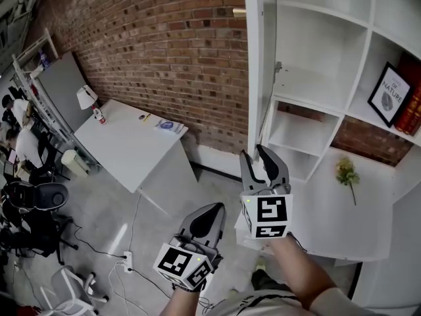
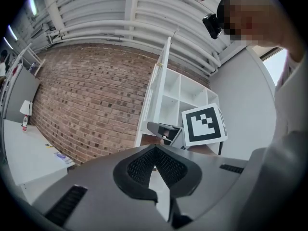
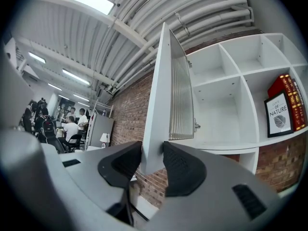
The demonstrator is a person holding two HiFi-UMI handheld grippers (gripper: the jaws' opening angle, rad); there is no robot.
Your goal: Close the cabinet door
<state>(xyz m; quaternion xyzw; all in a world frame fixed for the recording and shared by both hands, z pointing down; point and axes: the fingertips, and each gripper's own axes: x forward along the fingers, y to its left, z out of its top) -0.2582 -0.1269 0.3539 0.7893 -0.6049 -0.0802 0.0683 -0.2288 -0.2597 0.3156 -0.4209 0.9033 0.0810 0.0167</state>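
The cabinet door (image 3: 159, 105) was seen standing wide open and edge-on, running from the top centre of the right gripper view down to the middle of the frame. Its ribbed inner panel (image 3: 182, 100) was turned toward the white shelf unit (image 3: 226, 95) on the right. In the head view the same door rose as a narrow white strip at the upper centre, in front of the brick wall (image 1: 164, 45).

The right gripper (image 3: 153, 150) was held at the door's lower free corner, with one jaw on each face of the panel. The pads appeared to be clamped on the door's thickness, though how firmly they pressed could not be settled from this angle. The left gripper (image 2: 154, 153) was kept low at the bottom centre of the head view, with its jaws together and nothing between them.

The step in hand was judged to be the securing of the door's edge, before any swing toward the shelves. For the next move, the grip would need to be kept on the corner while the panel was drawn along its hinge arc toward the right of the frame. The jaws would have to be released before the door met the shelf fronts, so that they were not caught.
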